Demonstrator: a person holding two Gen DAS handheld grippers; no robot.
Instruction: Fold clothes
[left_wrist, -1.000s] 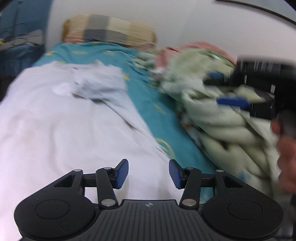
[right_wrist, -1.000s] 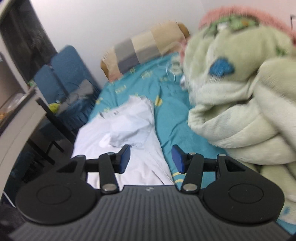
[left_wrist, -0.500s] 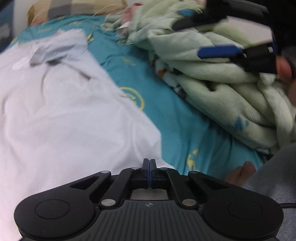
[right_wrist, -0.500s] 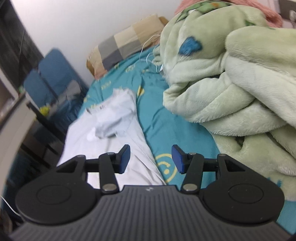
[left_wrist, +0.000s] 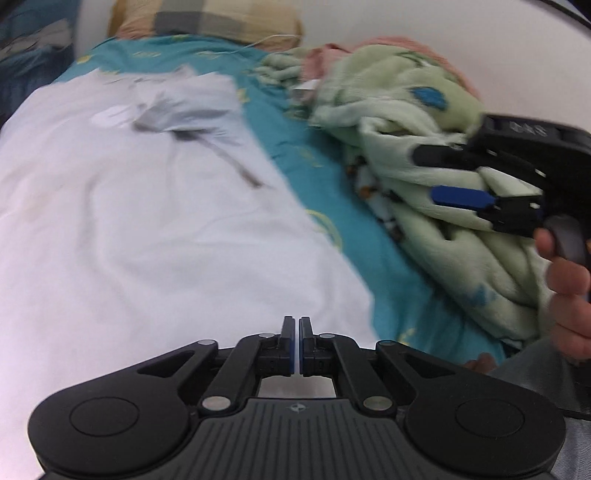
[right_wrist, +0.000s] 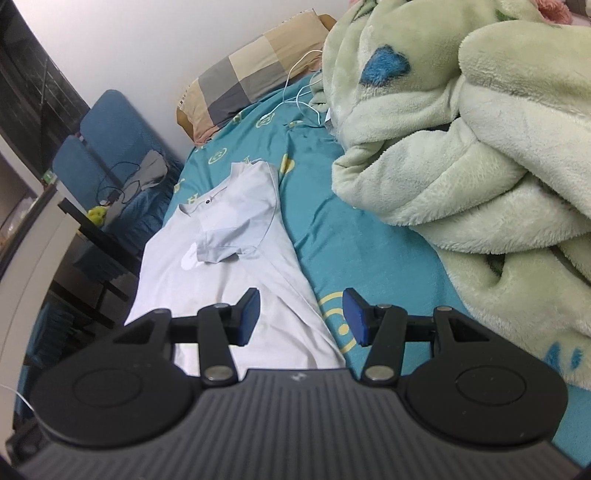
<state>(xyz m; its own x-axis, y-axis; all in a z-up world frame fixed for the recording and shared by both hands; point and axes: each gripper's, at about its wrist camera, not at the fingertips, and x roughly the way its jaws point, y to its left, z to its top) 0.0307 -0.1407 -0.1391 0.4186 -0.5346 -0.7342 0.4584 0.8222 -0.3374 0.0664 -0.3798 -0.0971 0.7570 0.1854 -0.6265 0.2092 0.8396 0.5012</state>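
A white t-shirt (left_wrist: 155, 221) lies spread on the teal bedsheet (left_wrist: 376, 251), one sleeve folded in near the collar; it also shows in the right wrist view (right_wrist: 229, 258). My left gripper (left_wrist: 296, 341) is shut over the shirt's near hem; whether cloth is pinched between the pads is hidden. My right gripper (right_wrist: 301, 317) is open and empty, hovering above the shirt's right edge and the sheet. It also shows in the left wrist view (left_wrist: 480, 177), held by a hand at the right.
A bulky pale green fleece blanket (right_wrist: 461, 147) is piled on the right side of the bed. A checked pillow (right_wrist: 255, 70) and a white cable (right_wrist: 299, 99) lie at the head. Blue chairs (right_wrist: 110, 147) stand beside the bed at the left.
My left gripper closed from open a second ago and its view has since tilted up. My right gripper has come lower and closer to the shirt's right edge, still open.
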